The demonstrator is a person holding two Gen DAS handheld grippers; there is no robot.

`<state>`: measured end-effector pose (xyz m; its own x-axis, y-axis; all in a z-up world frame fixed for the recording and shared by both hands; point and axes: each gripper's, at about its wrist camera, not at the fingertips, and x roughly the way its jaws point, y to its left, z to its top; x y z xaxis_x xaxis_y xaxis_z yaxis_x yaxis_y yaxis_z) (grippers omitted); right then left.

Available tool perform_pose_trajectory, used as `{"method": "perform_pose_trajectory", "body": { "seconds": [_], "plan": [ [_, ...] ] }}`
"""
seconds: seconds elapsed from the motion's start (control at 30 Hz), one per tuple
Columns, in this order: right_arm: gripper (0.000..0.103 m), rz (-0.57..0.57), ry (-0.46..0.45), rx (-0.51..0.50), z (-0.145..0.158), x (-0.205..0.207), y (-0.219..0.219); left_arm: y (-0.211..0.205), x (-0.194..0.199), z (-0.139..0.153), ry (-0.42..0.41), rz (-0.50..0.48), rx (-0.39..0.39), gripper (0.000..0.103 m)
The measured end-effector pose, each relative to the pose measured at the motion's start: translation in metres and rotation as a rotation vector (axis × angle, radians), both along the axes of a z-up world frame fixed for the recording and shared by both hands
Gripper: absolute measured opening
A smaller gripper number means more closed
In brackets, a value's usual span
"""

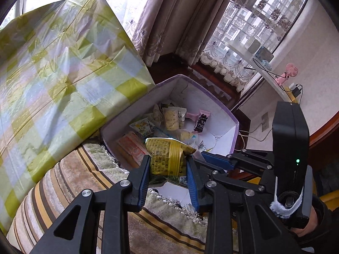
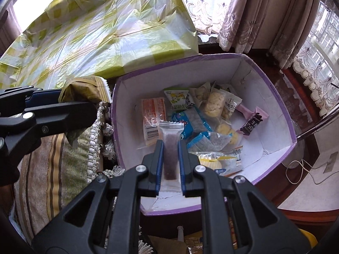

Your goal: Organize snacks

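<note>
Left gripper (image 1: 168, 169) grips yellow packet (image 1: 167, 156); right gripper (image 2: 171, 158) grips clear sachet (image 2: 170, 148)

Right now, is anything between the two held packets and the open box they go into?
Nothing visible. The right gripper holds its clear packet above the open box; the left gripper holds the yellow packet at its near edge.

Partly hidden or illegible items:
- Yellow printed foil snack packet (image 1: 167, 158): lower end concealed between blue-padded fingers (image 1: 143, 182); small print unreadable.
- Clear sachet with dark red filling (image 2: 170, 150): side edges covered by finger pads (image 2: 159, 165).
- White purple-rimmed cardboard box (image 2: 273, 97): near wall blocked by gripper arms; lowest packets buried under others.
- Green-checked plastic tablecloth (image 1: 53, 67): cut by frame edge.
- Objects on white windowsill shelf (image 1: 257, 48): too small to identify.
</note>
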<state>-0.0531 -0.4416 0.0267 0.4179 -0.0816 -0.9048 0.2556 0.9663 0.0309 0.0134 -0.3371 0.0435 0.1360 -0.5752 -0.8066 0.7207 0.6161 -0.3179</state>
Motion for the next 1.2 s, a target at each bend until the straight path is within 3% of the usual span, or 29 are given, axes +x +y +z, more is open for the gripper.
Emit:
{"method": "perform_pose_trajectory", "body": {
  "seconds": [0.17,0.27,0.33,0.4,0.5,0.6,0.9,1.03,1.13,1.2],
  "plan": [
    [0.020,-0.008,-0.012,-0.001,0.001,-0.005,0.000,-0.002,-0.001,-0.005,0.037,0.012,-0.001,0.035],
    [0.023,-0.019,-0.018,0.001,0.003,-0.008,-0.001,0.000,-0.001,-0.011,0.085,0.030,-0.009,0.043],
    [0.033,-0.029,-0.022,-0.005,0.005,-0.010,-0.003,0.003,-0.001,-0.013,0.099,0.060,-0.002,0.050],
    [0.051,-0.042,-0.031,-0.023,0.007,-0.012,-0.004,0.008,-0.003,-0.013,0.098,0.091,0.008,0.059],
    [0.065,-0.062,-0.033,-0.068,0.011,-0.013,-0.004,0.014,-0.008,-0.012,0.100,0.138,0.012,0.076],
    [0.066,-0.086,-0.032,-0.099,0.012,-0.014,-0.008,0.016,-0.016,-0.012,0.097,0.161,0.016,0.084],
    [0.068,-0.151,-0.027,-0.120,0.011,-0.021,-0.024,0.010,-0.024,-0.018,0.046,0.190,0.066,0.087],
    [0.068,-0.172,-0.029,-0.131,0.013,-0.024,-0.031,0.013,-0.027,-0.011,-0.017,0.232,0.100,0.089],
    [0.068,-0.179,-0.030,-0.131,0.013,-0.026,-0.034,0.017,-0.026,-0.013,-0.001,0.243,0.088,0.089],
    [0.068,-0.183,-0.031,-0.125,0.012,-0.027,-0.035,0.020,-0.023,-0.014,0.022,0.241,0.055,0.096]
  ]
}}
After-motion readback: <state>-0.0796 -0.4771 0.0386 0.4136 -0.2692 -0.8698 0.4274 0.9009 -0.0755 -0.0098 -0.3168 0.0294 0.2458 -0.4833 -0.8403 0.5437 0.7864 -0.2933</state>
